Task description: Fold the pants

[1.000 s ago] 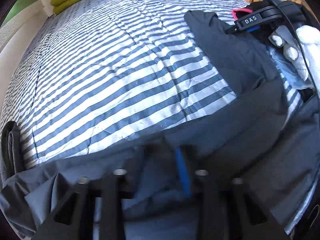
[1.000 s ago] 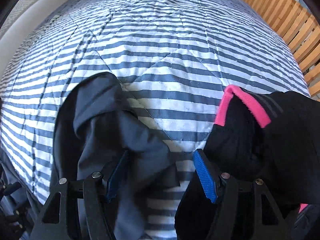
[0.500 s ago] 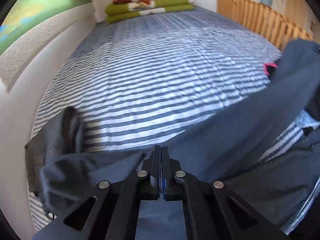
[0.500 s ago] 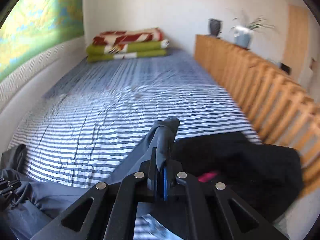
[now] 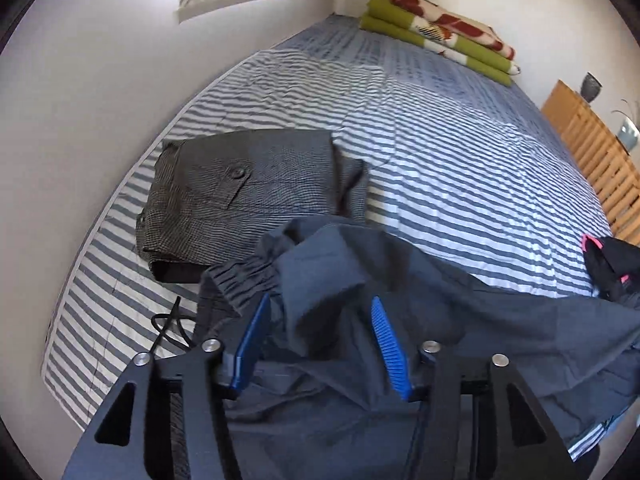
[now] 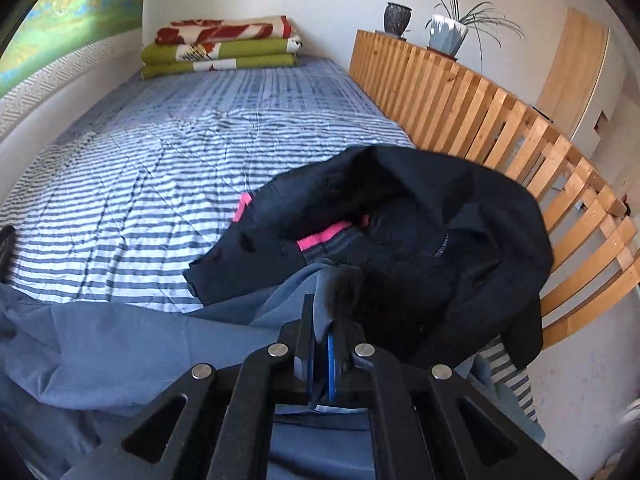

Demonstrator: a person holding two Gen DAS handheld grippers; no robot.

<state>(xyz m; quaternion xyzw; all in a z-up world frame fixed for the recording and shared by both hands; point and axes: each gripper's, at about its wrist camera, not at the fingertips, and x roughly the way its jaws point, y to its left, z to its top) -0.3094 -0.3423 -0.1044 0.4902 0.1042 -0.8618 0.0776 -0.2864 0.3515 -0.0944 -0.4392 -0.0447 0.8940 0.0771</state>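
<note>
The dark blue-grey pants (image 5: 460, 320) lie rumpled across the near edge of the striped bed (image 5: 460, 152), elastic waistband (image 5: 240, 276) at the left. My left gripper (image 5: 320, 336) is open, its blue pads (image 5: 390, 344) wide apart over a bunched ridge of the pants. In the right wrist view the pants (image 6: 120, 344) stretch away to the left. My right gripper (image 6: 324, 320) is shut on a fold of them, close against a black garment.
Folded grey checked trousers (image 5: 240, 192) sit by the wall at the left, a black cable (image 5: 168, 324) beside them. A black garment with pink trim (image 6: 400, 232) is heaped against the wooden slatted rail (image 6: 500, 132). Folded blankets (image 6: 224, 48) lie at the bed's far end.
My left gripper was shut on the pants half a second ago and now stands open, the fabric let go. The right gripper stays shut on the pants and has come down near the black garment.
</note>
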